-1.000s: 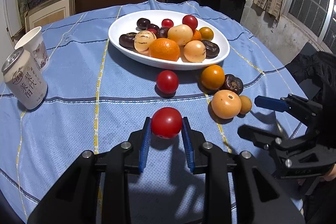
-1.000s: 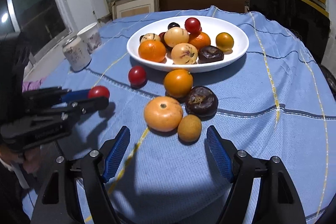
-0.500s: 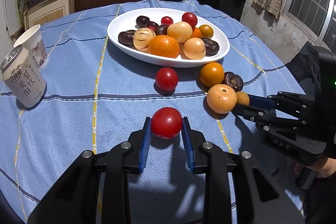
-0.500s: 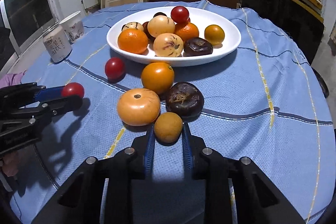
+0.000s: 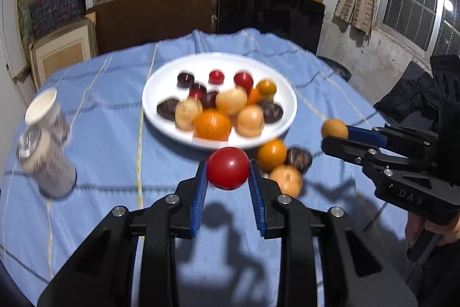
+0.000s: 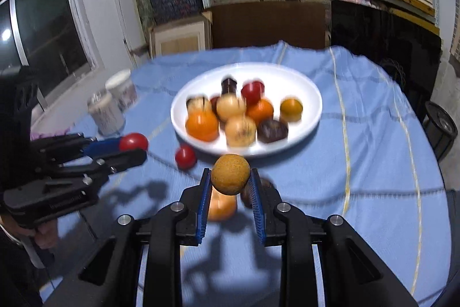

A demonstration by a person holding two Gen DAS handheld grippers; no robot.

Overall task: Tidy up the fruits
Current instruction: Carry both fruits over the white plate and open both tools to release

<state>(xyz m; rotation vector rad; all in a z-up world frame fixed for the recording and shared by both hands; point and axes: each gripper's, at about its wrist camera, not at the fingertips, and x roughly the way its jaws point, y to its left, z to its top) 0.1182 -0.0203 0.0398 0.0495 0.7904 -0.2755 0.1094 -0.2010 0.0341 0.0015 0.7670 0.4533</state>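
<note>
My left gripper (image 5: 228,173) is shut on a red tomato (image 5: 228,168) and holds it above the blue tablecloth, short of the white plate (image 5: 161,82). It also shows in the right wrist view (image 6: 135,147). My right gripper (image 6: 230,177) is shut on a small tan round fruit (image 6: 230,173), lifted off the cloth; it shows in the left wrist view (image 5: 333,133) at the right. The plate (image 6: 310,94) holds several orange, tan, dark and red fruits. On the cloth lie a second red tomato (image 6: 185,157), an orange (image 5: 271,154), a dark fruit (image 5: 300,158) and a persimmon (image 5: 286,183).
A drink can (image 5: 47,166) and a paper cup (image 5: 46,110) stand at the left of the table. Shelves with boxes, a cardboard sheet and a dark panel stand behind the table. A black round bin (image 6: 440,128) is beyond the right edge.
Both grippers have lifted with their fruits. The right gripper closed on the tan fruit and raised it off the cloth; the left raised the tomato toward the plate.
</note>
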